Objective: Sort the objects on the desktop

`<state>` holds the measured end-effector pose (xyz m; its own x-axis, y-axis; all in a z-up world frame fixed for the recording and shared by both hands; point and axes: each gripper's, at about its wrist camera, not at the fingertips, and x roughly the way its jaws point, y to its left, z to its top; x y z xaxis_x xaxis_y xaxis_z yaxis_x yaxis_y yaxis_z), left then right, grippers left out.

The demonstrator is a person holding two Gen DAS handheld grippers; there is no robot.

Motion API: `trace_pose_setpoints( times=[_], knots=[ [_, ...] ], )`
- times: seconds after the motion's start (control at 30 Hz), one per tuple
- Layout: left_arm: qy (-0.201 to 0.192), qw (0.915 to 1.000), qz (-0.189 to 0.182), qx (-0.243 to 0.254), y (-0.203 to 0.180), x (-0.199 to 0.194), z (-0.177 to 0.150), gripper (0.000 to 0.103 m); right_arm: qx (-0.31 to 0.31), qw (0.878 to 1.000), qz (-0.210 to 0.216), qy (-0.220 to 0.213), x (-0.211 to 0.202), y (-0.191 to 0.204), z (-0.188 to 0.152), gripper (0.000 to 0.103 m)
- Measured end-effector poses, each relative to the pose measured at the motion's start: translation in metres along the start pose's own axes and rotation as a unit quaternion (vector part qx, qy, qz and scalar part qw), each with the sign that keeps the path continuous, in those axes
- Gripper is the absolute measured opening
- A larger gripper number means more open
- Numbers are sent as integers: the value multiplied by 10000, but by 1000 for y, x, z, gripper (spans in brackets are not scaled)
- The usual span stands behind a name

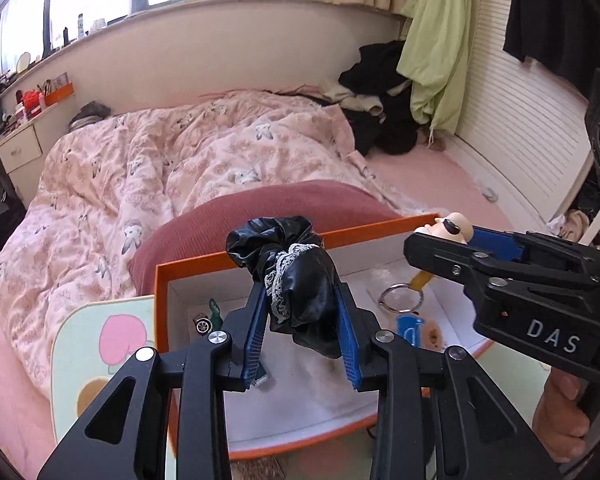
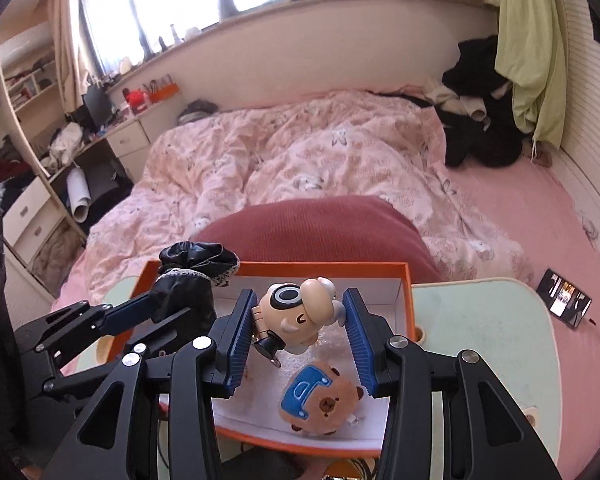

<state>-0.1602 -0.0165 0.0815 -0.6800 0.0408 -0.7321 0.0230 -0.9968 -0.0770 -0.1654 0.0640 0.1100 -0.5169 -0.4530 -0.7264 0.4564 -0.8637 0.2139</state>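
Above the orange box (image 1: 284, 254) on the lap desk (image 2: 480, 320), my left gripper (image 1: 302, 320) is clamped on a black scrunchie with lace trim (image 1: 296, 276); it looks soft, light and slick, so I pinch its bunched middle. My right gripper (image 2: 300, 330) holds a hard cartoon figurine keychain (image 2: 296, 320) by its head, ring (image 1: 402, 298) dangling. A plush bear (image 2: 320, 400) lies inside the box below.

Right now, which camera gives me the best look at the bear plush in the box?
The right wrist view: the bear plush lies whole in the orange box, face visible. In the left wrist view only its blue patch and a brown sliver peek out beside the left gripper.
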Motion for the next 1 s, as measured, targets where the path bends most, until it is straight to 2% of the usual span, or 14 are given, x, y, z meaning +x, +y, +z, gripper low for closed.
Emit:
trace_pose_setpoints(
  times=[0.1, 0.2, 0.27, 0.3, 0.33, 0.43, 0.53, 0.63, 0.73, 0.83, 0.9, 1.0],
  knots=[
    [271, 9995, -53, -183, 6, 10, -6, 37, 127, 9993, 72, 333, 25, -6, -1, 44],
    [82, 9999, -59, -137, 7, -8, -12, 39, 121, 9998, 19, 181, 16, -8, -5, 49],
    [-185, 9998, 76, -70, 6, -28, -17, 52, 59, 10000, -33, -52, -1, -7, -8, 57],
    [-323, 9994, 112, -54, 6, -39, -20, 64, 43, 9998, -31, -176, -12, -7, -10, 58],
    [-490, 9987, 129, -40, 5, -52, -25, 72, 34, 9996, -8, -281, -23, -7, -13, 58],
    [-865, 9962, 40, -39, 6, -84, -40, 77, 6, 9988, 178, -454, -55, -10, -35, 60],
    [-966, 9951, -179, -71, 3, -105, -67, 81, -125, 9981, 176, -584, -82, -8, -68, 66],
    [-797, 9964, -258, -97, -2, -109, -95, 81, -381, 9971, 73, -650, -101, -3, -105, 69],
    [-487, 9981, -327, -173, -7, -106, -128, 81, -683, 9954, -221, -630, -109, 0, -145, 74],
    [-362, 9991, 19, -223, -11, -100, -153, 81, -707, 9945, -569, -515, -104, -6, -172, 75],
    [-292, 9991, 178, -237, -14, -94, -163, 81, -660, 9949, -657, -382, -96, -12, -182, 75],
    [21, 9993, 307, -206, -16, -76, -173, 81, -459, 9960, -752, -177, -83, -19, -193, 75]
  ],
)
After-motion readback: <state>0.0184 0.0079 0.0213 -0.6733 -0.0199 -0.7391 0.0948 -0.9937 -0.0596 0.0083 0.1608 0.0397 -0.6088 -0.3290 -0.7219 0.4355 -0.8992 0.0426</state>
